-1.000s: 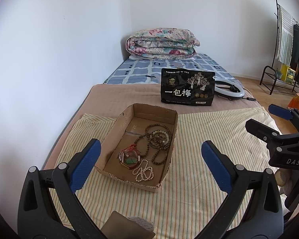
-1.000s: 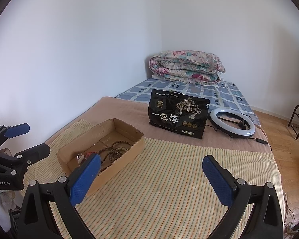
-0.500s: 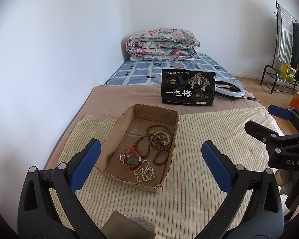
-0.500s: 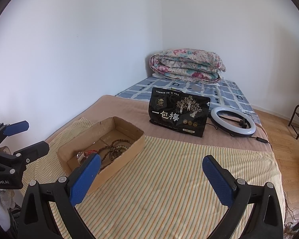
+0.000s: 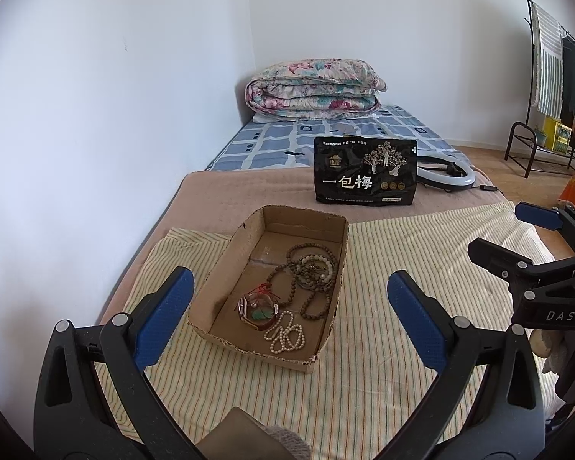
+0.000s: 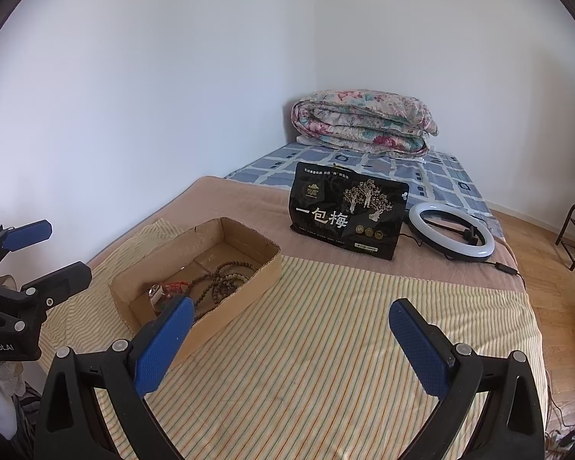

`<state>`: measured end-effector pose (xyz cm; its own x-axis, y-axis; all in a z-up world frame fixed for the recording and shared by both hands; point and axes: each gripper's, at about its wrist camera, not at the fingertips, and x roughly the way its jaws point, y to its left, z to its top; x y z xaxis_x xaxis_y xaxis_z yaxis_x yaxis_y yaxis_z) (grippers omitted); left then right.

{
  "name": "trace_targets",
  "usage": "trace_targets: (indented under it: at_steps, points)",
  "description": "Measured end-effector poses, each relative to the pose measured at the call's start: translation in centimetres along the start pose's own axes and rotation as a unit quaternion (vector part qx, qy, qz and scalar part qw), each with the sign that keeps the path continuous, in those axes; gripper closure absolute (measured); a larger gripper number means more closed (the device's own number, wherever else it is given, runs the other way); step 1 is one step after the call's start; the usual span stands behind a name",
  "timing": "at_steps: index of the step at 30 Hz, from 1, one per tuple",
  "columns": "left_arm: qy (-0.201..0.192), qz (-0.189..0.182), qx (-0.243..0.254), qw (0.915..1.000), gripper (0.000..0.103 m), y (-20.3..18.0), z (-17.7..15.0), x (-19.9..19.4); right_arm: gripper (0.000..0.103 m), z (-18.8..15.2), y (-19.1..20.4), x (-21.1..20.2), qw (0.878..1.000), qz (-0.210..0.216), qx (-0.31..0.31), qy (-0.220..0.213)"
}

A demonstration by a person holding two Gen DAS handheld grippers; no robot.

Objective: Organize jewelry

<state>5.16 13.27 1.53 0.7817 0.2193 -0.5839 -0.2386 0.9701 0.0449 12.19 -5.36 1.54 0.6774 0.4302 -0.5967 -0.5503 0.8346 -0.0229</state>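
A shallow cardboard box [image 5: 226, 253] lies on a striped cloth [image 5: 402, 253] on the bed. Inside are brown bead strands [image 5: 310, 268], a white pearl bracelet [image 5: 285, 335] and a red-corded pendant [image 5: 258, 308]. My left gripper [image 5: 291, 322] is open and empty, hovering just before the box. My right gripper [image 6: 291, 341] is open and empty, over the cloth to the right of the box [image 6: 234, 295]. Each gripper shows at the edge of the other's view: the right [image 5: 517, 226], the left [image 6: 46, 249].
A black snack bag [image 5: 365, 176] stands behind the box. A ring light [image 6: 451, 236] lies to its right. A folded floral quilt [image 5: 314, 90] sits at the bed's far end. A clothes rack [image 5: 556, 76] stands at the far right. The wall runs along the left.
Both grippers have drifted slightly forward toward the box. Their jaws stay open. Nothing has been touched.
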Motion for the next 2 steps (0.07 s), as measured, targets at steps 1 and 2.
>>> trace_targets:
  at_steps: [1, 2]
  points:
    - [-0.003, 0.002, 0.000, 1.0000, 0.001, 0.26, 0.06, -0.04, 0.000, -0.04, 0.02, 0.00, 1.000, 0.000, 0.000, 0.001]
    - [-0.004, 0.002, 0.000, 1.0000, 0.000, 0.53, 0.10, -0.03, 0.000, -0.06, 0.02, 0.03, 1.000, 0.001, -0.001, 0.002]
